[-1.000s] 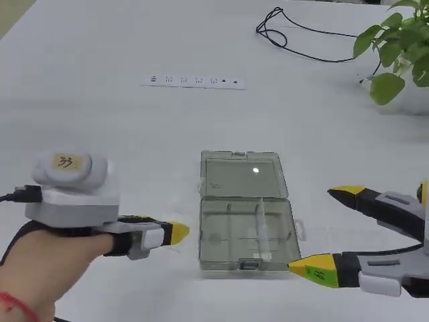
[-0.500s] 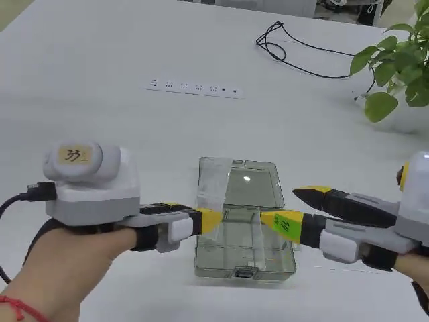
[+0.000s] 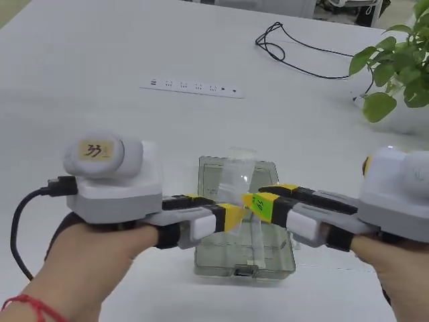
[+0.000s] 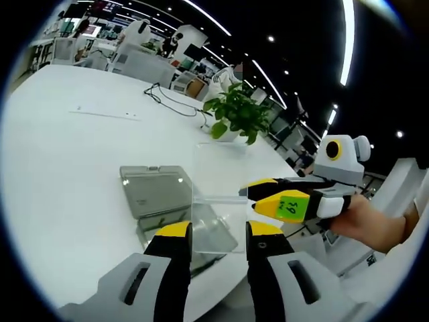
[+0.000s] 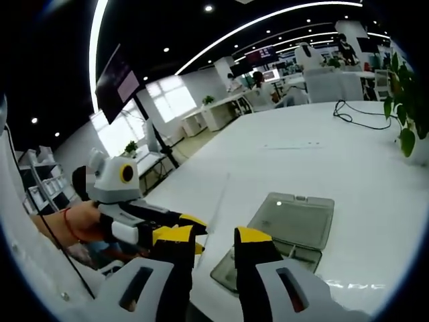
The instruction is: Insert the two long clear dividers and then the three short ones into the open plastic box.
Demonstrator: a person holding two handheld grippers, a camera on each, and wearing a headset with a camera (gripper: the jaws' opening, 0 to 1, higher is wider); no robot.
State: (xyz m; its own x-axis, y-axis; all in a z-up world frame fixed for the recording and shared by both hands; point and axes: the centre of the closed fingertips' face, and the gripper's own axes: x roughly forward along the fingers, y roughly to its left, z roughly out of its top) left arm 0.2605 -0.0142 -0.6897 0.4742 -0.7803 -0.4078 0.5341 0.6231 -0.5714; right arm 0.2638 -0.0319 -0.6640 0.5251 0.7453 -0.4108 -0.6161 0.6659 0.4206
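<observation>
White workbench (image 3: 100, 60): at near left, the left gripper (image 3: 234, 216) is clamped on a clear divider (image 3: 238, 176), raised over the open plastic box (image 3: 221, 267). The right gripper (image 3: 258, 196), jaws apart, sits just beside the sheet. By my judgement this insertion and most others remain.

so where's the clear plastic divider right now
Head view, centre: the clear plastic divider is in the left gripper, just above the open grey plastic box.
</observation>
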